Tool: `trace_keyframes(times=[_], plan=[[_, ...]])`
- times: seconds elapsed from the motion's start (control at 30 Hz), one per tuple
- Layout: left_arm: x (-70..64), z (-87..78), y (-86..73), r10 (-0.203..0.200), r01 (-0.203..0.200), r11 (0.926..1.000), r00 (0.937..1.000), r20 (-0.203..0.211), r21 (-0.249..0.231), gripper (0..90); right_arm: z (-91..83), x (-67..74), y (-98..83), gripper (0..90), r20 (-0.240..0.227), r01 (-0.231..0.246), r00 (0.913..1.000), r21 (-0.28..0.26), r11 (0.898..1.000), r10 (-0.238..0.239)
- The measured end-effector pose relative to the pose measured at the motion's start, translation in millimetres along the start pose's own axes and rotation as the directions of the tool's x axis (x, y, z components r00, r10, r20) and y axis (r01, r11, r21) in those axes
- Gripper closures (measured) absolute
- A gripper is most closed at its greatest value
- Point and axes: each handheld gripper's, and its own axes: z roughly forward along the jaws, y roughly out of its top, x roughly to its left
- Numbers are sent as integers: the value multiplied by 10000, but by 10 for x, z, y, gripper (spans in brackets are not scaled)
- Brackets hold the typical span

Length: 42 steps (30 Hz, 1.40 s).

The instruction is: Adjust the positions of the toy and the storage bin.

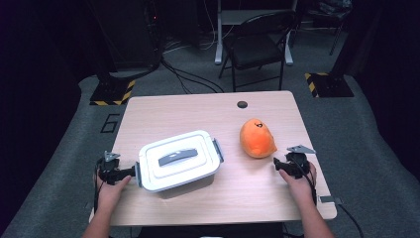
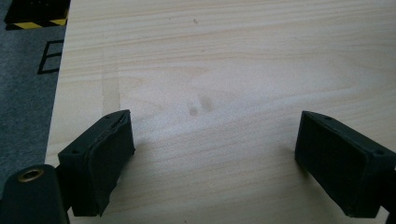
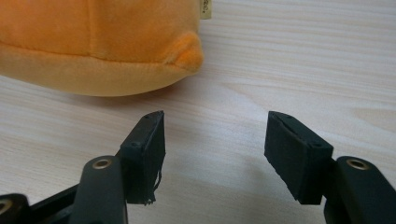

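Pale wood table (image 1: 208, 198) in the high view carries a white lidded box (image 1: 179, 159) left of centre and an orange plush toy (image 1: 256, 138) to its right; the left gripper (image 1: 130, 172) sits at the box's left end, the right gripper (image 1: 278, 164) just beside the toy. Left gripper view: jaws spread wide over bare wood. Right gripper view: jaws spread, empty, the toy (image 3: 102, 46) close ahead
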Motion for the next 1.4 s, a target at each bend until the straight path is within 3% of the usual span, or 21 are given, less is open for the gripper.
trace_keyframes(times=[0.4, 0.8, 1.4], plan=[[0, 0, 0, 3, -3, 10000, 10000, -2, 1, 115, -138, 96, 95, 355, -360, 241, 9990, -329, 9992, -252], [-1, 0, 0, 23, -23, 10000, 10000, -15, 4, 114, -282, 142, 271, 347, -847, -10, 9964, -590, 9983, -40], [-1, 0, 0, 28, -28, 10000, 10000, -20, 6, 114, -183, 180, 629, 323, -1485, -360, 9886, -746, 9966, 246]])
